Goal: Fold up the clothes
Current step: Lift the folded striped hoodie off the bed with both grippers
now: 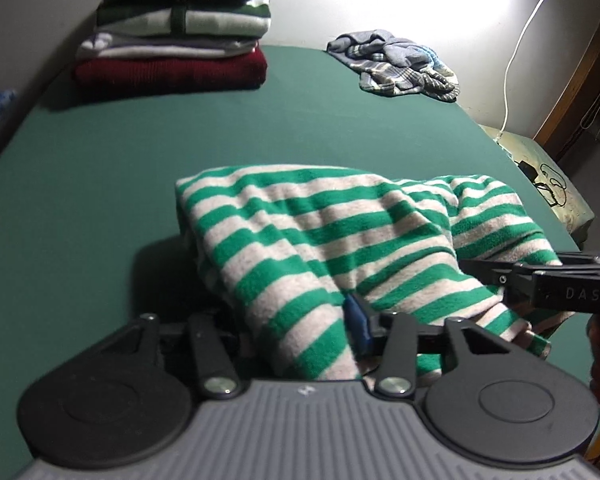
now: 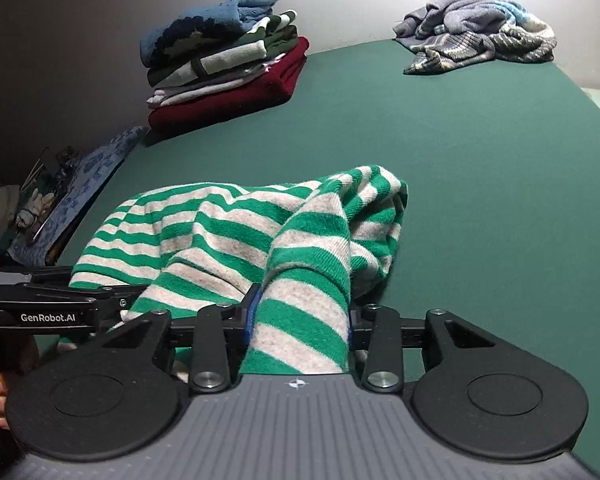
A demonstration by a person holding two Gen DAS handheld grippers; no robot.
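Both grippers on striped sweater

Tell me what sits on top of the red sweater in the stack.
On the red sweater lie a pale lilac garment, a green-and-white one and a blue one on top. Anything folded between them is hidden.

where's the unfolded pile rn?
The crumpled blue-grey pile sits at the far right of the green table in both wrist views, against the wall, across from the folded stack at far left.
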